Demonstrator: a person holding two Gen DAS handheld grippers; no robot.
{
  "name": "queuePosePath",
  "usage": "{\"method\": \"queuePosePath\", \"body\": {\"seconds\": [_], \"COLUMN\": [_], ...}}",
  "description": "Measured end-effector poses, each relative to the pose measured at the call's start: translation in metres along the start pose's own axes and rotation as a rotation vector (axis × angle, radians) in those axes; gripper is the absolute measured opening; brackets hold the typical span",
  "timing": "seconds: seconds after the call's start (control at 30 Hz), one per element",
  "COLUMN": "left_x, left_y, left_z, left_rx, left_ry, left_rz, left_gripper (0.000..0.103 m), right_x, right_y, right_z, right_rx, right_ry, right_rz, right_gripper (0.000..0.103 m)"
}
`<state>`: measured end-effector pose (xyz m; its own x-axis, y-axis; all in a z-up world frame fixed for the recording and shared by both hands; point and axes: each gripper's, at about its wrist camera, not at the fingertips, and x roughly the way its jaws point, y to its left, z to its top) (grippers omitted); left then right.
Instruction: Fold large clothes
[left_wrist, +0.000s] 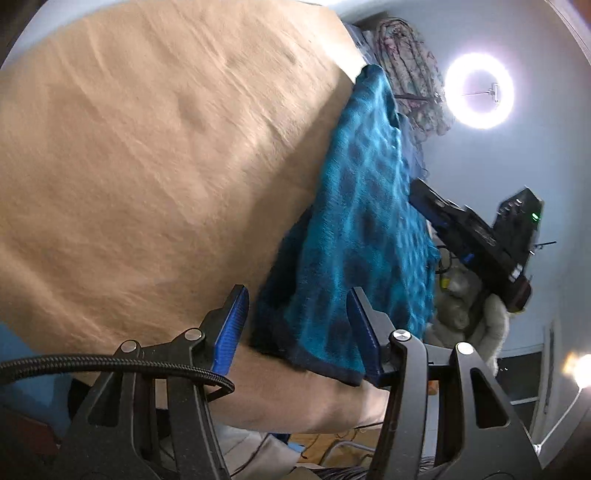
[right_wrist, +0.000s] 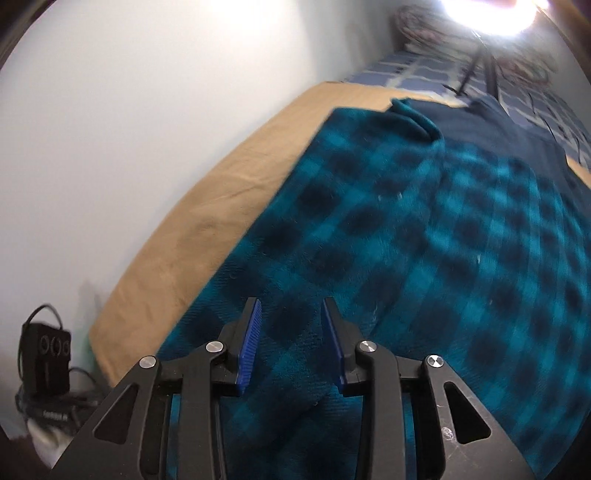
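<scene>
Left wrist view: left gripper (left_wrist: 295, 325) low in frame, jaws standing well apart, blue pads (left_wrist: 231, 332) facing each other with nothing pinched between them. The near hem of the teal checked garment (left_wrist: 354, 229) lies in the gap beyond the jaws, not touched by either pad as far as can be seen. Garment stretches away along the right edge of a tan sheet (left_wrist: 147, 166) that covers the bed; dark navy border at its near corner. Right gripper (left_wrist: 424, 201) visible from outside at the garment's far right edge, black body with a green light, its jaw state not readable here. Ring light (left_wrist: 479, 90) glowing on the wall side, patterned fabric (left_wrist: 410, 74) heaped beyond the garment's far end. Right wrist view: right gripper (right_wrist: 291, 343) with jaws partly open, a narrower gap than the left's, pads (right_wrist: 249, 347) clear of cloth and gripping nothing. Teal checked garment (right_wrist: 406, 240) spreads flat beneath and ahead, filling most of the frame, a small fold raised at its far end beside a navy panel (right_wrist: 498, 129). Tan sheet (right_wrist: 221, 206) shows as a strip between garment and pale wall (right_wrist: 147, 110). Black box with dials (right_wrist: 46, 354) and cables on the floor at lower left. Blue checked bedding (right_wrist: 424, 70) at the far end; image somewhat blurred.
</scene>
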<state>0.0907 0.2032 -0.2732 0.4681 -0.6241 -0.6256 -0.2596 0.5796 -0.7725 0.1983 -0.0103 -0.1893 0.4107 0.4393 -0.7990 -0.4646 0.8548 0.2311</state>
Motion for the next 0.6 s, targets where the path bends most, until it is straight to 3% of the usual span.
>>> {"method": "queuePosePath", "body": {"seconds": [0.03, 0.1, 0.17, 0.23, 0.33, 0.47, 0.6], "left_x": [0.003, 0.009, 0.01, 0.004, -0.007, -0.005, 0.005], "left_y": [-0.003, -0.007, -0.011, -0.02, -0.047, -0.066, -0.077], "left_z": [0.0, -0.004, -0.005, -0.009, -0.019, -0.028, -0.033], "left_rx": [0.013, 0.043, 0.054, 0.07, 0.193, 0.276, 0.303], "left_ry": [0.006, 0.012, 0.004, -0.013, -0.056, -0.069, -0.068], "left_rz": [0.007, 0.045, 0.064, 0.017, 0.011, 0.036, 0.047], "left_gripper": [0.054, 0.023, 0.01, 0.009, 0.008, 0.008, 0.008], "right_x": [0.001, 0.011, 0.021, 0.033, 0.044, 0.032, 0.022], "right_y": [0.002, 0.001, -0.001, -0.003, -0.003, -0.004, 0.012], "right_z": [-0.002, 0.0, -0.002, -0.006, -0.009, 0.007, 0.032], "right_rx": [0.0, 0.028, 0.068, 0.094, 0.102, 0.18, 0.161], "right_ry": [-0.005, 0.002, 0.024, 0.055, 0.089, 0.09, 0.064], "right_rz": [-0.016, -0.028, -0.036, -0.056, -0.081, -0.026, -0.026], "right_gripper": [0.032, 0.032, 0.032, 0.032, 0.032, 0.047, 0.06]}}
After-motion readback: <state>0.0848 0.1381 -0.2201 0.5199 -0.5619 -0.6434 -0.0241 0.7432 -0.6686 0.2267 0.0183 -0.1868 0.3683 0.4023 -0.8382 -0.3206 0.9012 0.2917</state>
